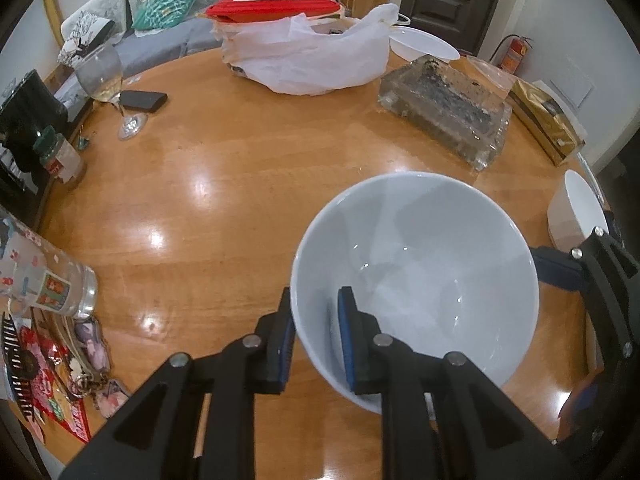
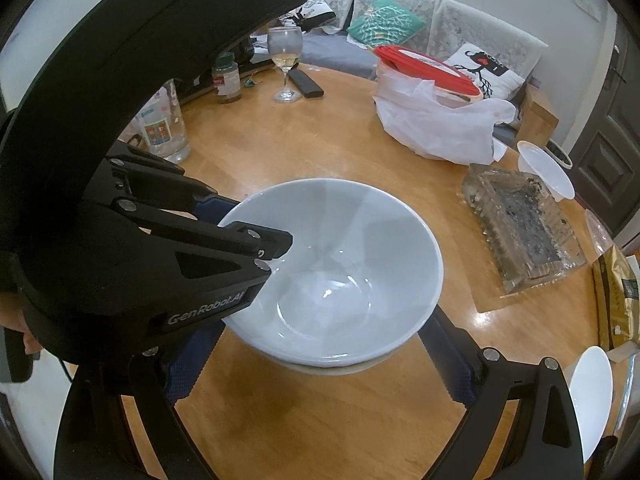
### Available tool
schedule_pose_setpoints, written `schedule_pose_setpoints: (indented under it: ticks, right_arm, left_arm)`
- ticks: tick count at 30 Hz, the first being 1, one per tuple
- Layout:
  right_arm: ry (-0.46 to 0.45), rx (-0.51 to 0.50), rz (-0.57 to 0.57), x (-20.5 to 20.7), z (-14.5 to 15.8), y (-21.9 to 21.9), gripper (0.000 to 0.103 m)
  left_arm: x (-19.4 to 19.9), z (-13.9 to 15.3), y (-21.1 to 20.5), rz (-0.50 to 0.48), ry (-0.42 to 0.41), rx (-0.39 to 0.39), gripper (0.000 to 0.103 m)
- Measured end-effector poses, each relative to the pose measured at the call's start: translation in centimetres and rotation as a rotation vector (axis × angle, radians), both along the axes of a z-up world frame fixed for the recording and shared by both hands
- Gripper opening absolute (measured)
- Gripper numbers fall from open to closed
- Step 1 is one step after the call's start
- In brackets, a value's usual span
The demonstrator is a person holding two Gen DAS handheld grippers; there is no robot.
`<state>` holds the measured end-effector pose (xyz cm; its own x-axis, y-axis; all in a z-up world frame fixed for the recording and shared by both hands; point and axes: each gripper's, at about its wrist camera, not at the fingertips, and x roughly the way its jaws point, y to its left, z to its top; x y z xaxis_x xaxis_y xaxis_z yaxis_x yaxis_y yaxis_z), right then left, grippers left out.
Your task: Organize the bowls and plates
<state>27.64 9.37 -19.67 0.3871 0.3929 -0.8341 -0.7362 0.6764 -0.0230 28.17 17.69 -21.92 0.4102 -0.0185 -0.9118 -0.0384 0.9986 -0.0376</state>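
Observation:
A large white bowl (image 1: 424,276) sits on the round wooden table (image 1: 224,184). My left gripper (image 1: 316,340) is shut on its near-left rim, one pad inside the bowl and one outside. In the right wrist view the same bowl (image 2: 340,272) rests on another white dish whose edge (image 2: 336,370) shows just beneath it. My right gripper (image 2: 320,364) is open, its fingers straddling the bowl's base on both sides. A second white bowl (image 1: 576,216) stands at the right table edge. A white plate (image 2: 592,396) lies at the right.
A glass ashtray (image 1: 444,108), a white plastic bag with red-lidded containers (image 1: 308,56), a white plastic bowl (image 1: 424,42), a wine glass (image 1: 104,80), a black remote (image 1: 142,100), a jar (image 1: 60,156), a printed tumbler (image 1: 52,280) and a gold box (image 1: 548,120) ring the table.

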Motion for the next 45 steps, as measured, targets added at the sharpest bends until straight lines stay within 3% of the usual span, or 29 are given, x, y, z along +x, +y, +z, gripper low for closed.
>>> schedule_pose_setpoints:
  ticks: [5, 14, 19, 23, 28, 31, 39, 45]
  right_arm:
    - [0.035, 0.036, -0.002, 0.2, 0.0, -1.1, 0.093]
    - [-0.007, 0.110, -0.047, -1.4, 2.7, -5.2, 0.094]
    - [-0.010, 0.117, -0.093, -1.8, 3.8, -8.4, 0.094]
    - [-0.057, 0.103, -0.145, -2.0, 4.8, -11.5, 0.100]
    - [-0.110, 0.096, -0.209, -2.0, 5.7, -16.0, 0.102]
    - [-0.141, 0.091, -0.243, -1.7, 5.9, -18.9, 0.102]
    - [-0.086, 0.126, -0.323, -0.1, 4.7, -24.8, 0.102]
    - [-0.024, 0.073, -0.320, 1.7, 2.9, -26.0, 0.102]
  left_arm:
    - [-0.4, 1.2, 0.4, 0.051, -0.031, 0.021, 0.016]
    - [-2.0, 5.2, 0.3, 0.090, -0.087, 0.035, 0.018]
    - [-2.2, 6.7, -2.0, 0.078, -0.107, 0.032, 0.018]
    - [-1.6, 7.9, -4.9, 0.049, -0.123, 0.028, 0.020]
    - [-0.7, 8.8, -9.0, 0.001, -0.145, 0.025, 0.035]
    - [0.2, 8.9, -11.8, -0.023, -0.151, 0.009, 0.044]
    - [2.6, 7.7, -18.2, -0.111, -0.132, -0.011, 0.045]
    - [4.9, 5.4, -21.5, -0.130, -0.084, -0.044, 0.043]
